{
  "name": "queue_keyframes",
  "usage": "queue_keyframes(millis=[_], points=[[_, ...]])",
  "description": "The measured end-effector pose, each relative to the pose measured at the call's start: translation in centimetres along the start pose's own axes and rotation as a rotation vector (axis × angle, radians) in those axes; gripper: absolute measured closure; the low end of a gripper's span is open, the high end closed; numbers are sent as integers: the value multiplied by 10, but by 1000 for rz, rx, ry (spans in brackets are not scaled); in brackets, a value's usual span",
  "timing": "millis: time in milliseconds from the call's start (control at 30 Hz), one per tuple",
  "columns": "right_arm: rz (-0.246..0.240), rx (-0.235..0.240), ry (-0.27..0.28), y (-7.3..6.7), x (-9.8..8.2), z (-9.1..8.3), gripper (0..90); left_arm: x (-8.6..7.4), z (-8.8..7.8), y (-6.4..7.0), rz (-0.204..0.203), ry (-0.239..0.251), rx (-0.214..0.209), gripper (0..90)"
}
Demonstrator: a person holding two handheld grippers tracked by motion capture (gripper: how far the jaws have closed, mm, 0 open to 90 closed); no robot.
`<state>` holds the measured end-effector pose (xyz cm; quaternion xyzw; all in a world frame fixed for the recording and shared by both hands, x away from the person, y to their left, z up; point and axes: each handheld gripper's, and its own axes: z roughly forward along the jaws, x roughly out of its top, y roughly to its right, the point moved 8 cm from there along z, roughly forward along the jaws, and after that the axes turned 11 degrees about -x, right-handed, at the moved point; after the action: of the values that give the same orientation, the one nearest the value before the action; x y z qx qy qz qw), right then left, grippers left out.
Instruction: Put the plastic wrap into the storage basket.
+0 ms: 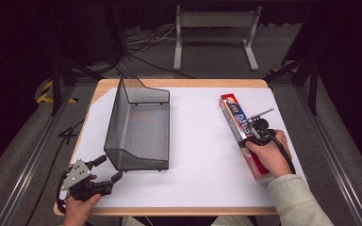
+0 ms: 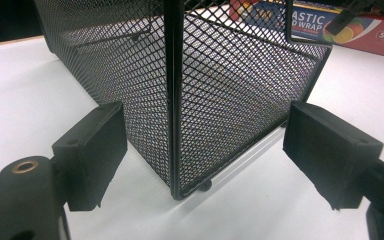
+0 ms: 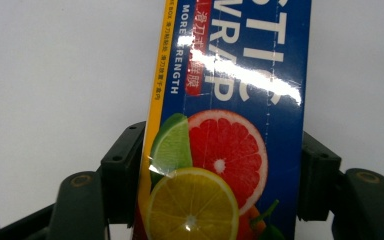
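The plastic wrap box, long glossy blue-and-red cardboard printed with citrus slices, lies flat on my white desk at the right. My right hand-held gripper clamps its sides. My left hand-held gripper stands apart around the black mesh basket's corner.

Setting: recording lab | Evidence: white-covered counter ringed by black curtains; floor cables and metal stand behind counter

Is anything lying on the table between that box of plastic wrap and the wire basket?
Nothing visible: bare white table separates the plastic wrap box from the wire basket. The right claw straddles the box.
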<state>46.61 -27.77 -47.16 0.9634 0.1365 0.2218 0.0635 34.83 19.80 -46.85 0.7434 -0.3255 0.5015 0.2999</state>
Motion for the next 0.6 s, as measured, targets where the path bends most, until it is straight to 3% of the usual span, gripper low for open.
queue_keyframes(millis=[433,600], points=[[57,-17,23,0,-1,-2,410,0,0,1,1,0,-3,185],[74,-29,61,1,2,-6,425,0,0,0,-1,1,-5,186]])
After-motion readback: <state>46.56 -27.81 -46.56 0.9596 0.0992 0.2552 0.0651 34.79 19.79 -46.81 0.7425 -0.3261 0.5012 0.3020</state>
